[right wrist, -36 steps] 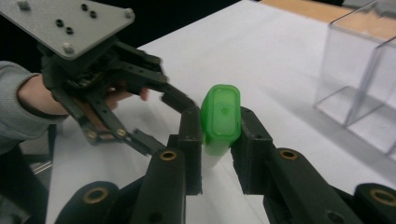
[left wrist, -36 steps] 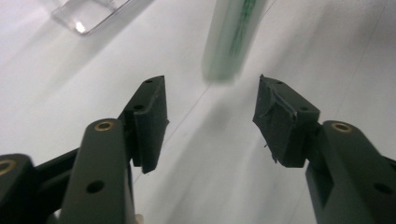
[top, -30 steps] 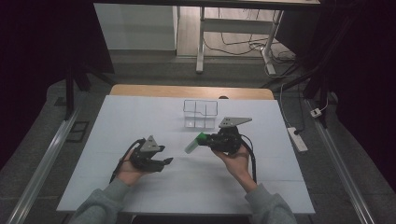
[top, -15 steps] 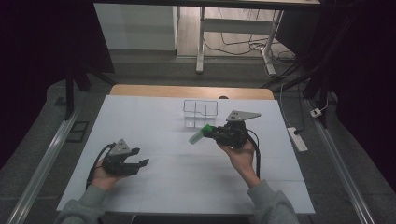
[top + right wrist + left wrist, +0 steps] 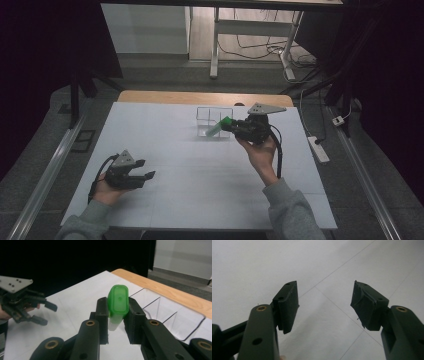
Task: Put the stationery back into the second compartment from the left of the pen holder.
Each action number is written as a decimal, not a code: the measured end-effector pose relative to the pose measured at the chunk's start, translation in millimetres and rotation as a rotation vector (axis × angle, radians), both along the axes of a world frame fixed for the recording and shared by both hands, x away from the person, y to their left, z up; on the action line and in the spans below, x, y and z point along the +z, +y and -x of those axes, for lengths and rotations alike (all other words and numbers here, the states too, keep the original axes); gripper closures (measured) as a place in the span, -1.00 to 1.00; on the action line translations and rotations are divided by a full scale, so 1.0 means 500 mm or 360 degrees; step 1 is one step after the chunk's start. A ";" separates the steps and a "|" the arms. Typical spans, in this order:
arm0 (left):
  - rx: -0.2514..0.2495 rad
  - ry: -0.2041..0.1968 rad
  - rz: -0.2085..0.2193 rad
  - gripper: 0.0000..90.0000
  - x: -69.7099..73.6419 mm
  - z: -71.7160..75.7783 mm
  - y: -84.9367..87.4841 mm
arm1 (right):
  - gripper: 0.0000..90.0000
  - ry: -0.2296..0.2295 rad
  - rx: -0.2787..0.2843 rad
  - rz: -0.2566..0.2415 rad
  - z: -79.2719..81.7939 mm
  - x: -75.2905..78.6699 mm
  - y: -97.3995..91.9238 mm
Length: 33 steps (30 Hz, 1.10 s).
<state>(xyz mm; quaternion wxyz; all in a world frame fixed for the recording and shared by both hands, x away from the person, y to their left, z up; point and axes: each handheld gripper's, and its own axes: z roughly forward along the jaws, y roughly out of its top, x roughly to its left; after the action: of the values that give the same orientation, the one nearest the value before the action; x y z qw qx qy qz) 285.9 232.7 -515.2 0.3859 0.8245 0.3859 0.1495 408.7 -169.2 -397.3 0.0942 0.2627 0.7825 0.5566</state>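
A small white tube with a green cap [image 5: 118,300] is pinched between the jaws of my right gripper [image 5: 117,306], which is shut on it. In the high view that gripper [image 5: 228,126] is held above the table, with the green-capped tube [image 5: 216,130] pointing left at the clear compartment box [image 5: 205,109]. My left gripper [image 5: 145,171] rests low near the table's front left, far from the box. Its jaws [image 5: 324,305] stand open and have just been opening, with only bare white table between them. The right gripper view also catches the left gripper [image 5: 48,314].
The white tabletop [image 5: 200,175] ends in a wooden strip [image 5: 165,96] along the far edge. The clear box [image 5: 162,312] has several compartments. A power strip [image 5: 318,149] lies on the floor at the right. A metal rail [image 5: 50,165] runs along the left.
My left gripper has moved left and toward the near edge, away from the middle. My right gripper has risen and carried the green-capped tube closer to the clear box.
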 end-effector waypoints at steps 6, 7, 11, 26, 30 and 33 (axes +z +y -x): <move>0.0008 0.0015 0.0003 -0.17 -0.003 -0.003 0.004 | 0.64 -0.0003 -0.0043 0.0012 -0.024 0.005 0.003; 0.0008 0.0017 0.0002 -0.17 -0.003 -0.004 0.004 | 0.64 -0.0005 -0.0049 0.0012 -0.028 0.005 0.003; 0.0007 0.0017 0.0000 -0.17 -0.004 -0.004 0.004 | 0.64 -0.0017 -0.0101 0.0011 -0.046 0.012 0.002; -0.0012 0.0026 -0.0022 -0.18 -0.007 -0.006 0.000 | 0.64 -0.0003 -0.0242 0.0044 -0.110 0.004 0.001; -0.0013 0.0027 -0.0025 -0.18 -0.008 -0.007 0.000 | 0.64 -0.0008 -0.0252 0.0049 -0.120 -0.002 0.007; -0.0012 0.0029 -0.0030 -0.18 -0.008 -0.008 0.000 | 0.64 -0.0013 -0.0269 0.0050 -0.128 -0.003 0.010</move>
<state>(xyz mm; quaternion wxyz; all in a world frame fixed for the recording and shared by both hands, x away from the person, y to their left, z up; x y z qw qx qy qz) 289.8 232.5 -519.4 0.3753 0.8308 0.3848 0.1440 472.6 -164.1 -398.7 0.1482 0.3239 0.7658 0.5354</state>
